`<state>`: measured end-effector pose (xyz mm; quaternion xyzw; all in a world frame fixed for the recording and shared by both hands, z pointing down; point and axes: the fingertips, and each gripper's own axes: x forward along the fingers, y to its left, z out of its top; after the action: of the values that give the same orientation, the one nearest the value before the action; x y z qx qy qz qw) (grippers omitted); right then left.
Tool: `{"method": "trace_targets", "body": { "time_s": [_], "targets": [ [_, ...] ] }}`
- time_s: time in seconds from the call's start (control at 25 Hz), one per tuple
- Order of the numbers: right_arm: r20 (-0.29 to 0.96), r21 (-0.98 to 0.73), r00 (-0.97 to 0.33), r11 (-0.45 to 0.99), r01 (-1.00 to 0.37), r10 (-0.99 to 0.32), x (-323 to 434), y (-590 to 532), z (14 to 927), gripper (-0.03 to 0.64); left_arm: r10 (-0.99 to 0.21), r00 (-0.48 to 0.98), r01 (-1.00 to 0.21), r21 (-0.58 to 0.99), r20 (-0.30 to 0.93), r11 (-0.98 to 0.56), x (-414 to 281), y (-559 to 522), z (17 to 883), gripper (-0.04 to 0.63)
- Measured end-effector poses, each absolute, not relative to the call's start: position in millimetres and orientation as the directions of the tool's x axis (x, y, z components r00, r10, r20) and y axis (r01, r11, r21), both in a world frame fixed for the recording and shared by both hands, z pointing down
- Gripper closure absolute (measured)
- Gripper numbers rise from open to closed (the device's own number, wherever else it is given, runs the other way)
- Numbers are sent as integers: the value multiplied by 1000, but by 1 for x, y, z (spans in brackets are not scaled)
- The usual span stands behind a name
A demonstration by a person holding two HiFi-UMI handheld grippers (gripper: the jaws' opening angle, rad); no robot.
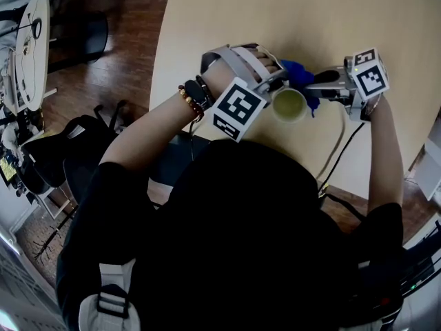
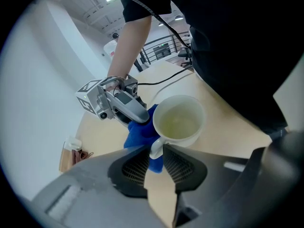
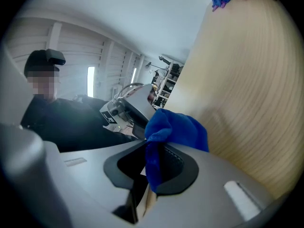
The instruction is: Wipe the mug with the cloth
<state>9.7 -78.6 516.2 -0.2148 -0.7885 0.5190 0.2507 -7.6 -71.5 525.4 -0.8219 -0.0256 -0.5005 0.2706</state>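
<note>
My right gripper (image 3: 153, 175) is clamped on the cloth (image 3: 180, 132) and the left gripper (image 2: 159, 164) pins the mug (image 2: 178, 120) by its handle (image 2: 156, 148), so I'd rub firmly without tipping it.

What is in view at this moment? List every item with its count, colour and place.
mug: one, white with a pale yellow inside, above the table near its front edge
cloth: one, blue, against the mug's far side
table: one, light wood, with a rounded edge
cable: one, black, running over the table's near edge by the right arm
office chair: at least one, black, on the floor at the head view's left
floor: brown wood, left of the table
bracelets: several, dark and beaded, on the left wrist
left hand-held gripper: one, grey, shut on the mug's handle
right hand-held gripper: one, grey, shut on the cloth
</note>
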Motion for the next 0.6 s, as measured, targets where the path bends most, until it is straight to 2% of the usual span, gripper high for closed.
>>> {"method": "trace_targets", "body": {
  "time_s": [0.4, 0.6],
  "targets": [
    [214, -930, -740, 365, 46, 638, -4, -79, 528, 558, -237, 525, 258, -418, 818, -871, -5, -73, 520, 499],
    [384, -879, -689, 471, -70, 615, -7, -81, 557, 558, -242, 531, 243, -420, 812, -874, -5, -73, 519, 499]
  ]
}}
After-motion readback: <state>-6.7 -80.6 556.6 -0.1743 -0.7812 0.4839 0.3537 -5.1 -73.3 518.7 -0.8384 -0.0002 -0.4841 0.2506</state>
